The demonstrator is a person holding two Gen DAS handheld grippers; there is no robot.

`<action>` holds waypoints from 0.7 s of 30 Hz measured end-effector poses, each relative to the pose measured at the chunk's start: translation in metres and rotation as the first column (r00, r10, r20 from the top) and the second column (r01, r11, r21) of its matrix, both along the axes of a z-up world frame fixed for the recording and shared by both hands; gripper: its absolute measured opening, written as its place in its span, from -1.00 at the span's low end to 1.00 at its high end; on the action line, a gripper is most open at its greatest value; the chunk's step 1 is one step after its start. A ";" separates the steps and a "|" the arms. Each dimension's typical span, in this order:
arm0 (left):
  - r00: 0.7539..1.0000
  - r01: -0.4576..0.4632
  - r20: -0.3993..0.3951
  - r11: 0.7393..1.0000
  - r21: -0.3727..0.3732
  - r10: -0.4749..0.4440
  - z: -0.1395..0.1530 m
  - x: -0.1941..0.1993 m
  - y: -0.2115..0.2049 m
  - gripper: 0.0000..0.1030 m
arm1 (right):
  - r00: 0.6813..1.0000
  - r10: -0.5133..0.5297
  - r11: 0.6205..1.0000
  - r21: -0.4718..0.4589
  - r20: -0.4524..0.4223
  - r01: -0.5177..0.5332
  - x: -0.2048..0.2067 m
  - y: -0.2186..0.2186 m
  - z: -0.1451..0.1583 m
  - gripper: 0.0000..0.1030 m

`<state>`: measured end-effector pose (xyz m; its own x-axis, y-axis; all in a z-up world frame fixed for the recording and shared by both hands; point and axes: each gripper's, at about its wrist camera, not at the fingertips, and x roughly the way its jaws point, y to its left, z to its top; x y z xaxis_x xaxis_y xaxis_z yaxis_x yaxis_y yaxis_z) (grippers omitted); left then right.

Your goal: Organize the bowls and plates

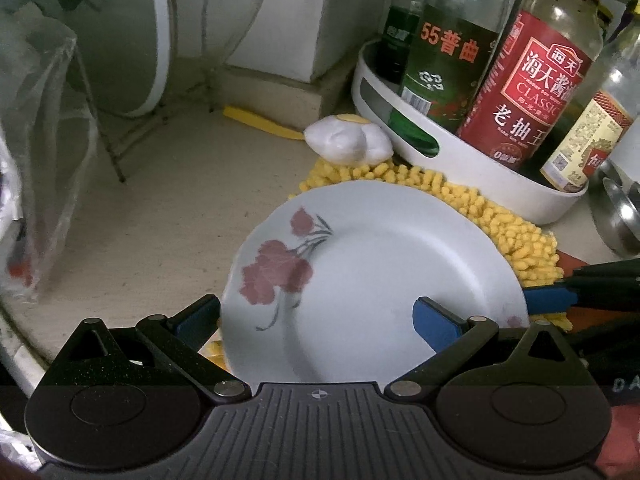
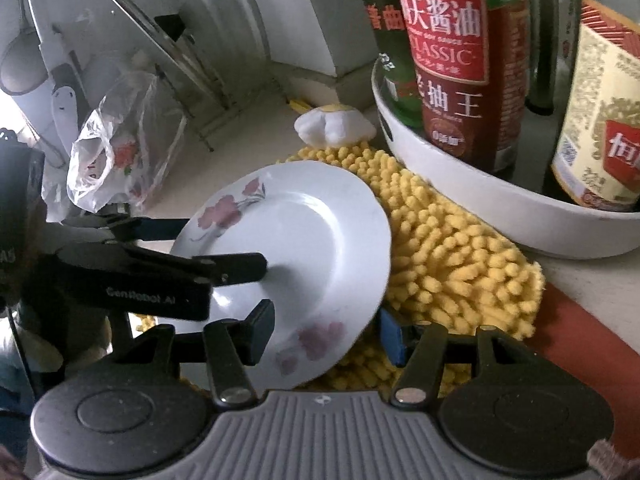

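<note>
- Both grippers' jaws straddle the rim of one plate (image 1: 360,280): the left gripper (image 1: 316,320) has one finger under the left edge and one on the plate face; the right gripper (image 2: 328,330) likewise brackets the near-right edge.
- Whether the pads actually press, I cannot tell.
- Plate sits tilted over a yellow mat (image 2: 448,256), near a white tray (image 2: 480,208) of bottles (image 2: 452,60).

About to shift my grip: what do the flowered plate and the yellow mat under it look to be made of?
Plate: probably glazed ceramic, glossy white with printed pink flowers; melamine is possible. Yellow mat: soft chenille-type fabric, covered in stubby matte tufts.
</note>
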<state>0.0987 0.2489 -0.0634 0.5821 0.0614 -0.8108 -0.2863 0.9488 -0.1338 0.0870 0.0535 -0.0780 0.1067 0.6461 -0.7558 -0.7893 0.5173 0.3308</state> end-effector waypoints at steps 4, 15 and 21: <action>1.000 -0.007 -0.005 1.000 -0.016 0.007 -0.001 0.003 0.000 1.00 | 0.999 -0.024 0.999 0.026 -0.047 0.026 0.006 0.000 -0.003 0.02; 1.000 0.015 -0.026 1.000 -0.010 -0.016 0.006 -0.003 -0.014 0.99 | 0.995 -0.037 0.997 0.067 -0.095 0.044 0.009 -0.013 -0.002 0.01; 0.997 0.070 -0.032 0.995 -0.072 -0.072 0.012 -0.021 -0.033 0.99 | 0.993 -0.056 0.997 0.054 -0.107 0.062 0.003 -0.029 0.007 0.01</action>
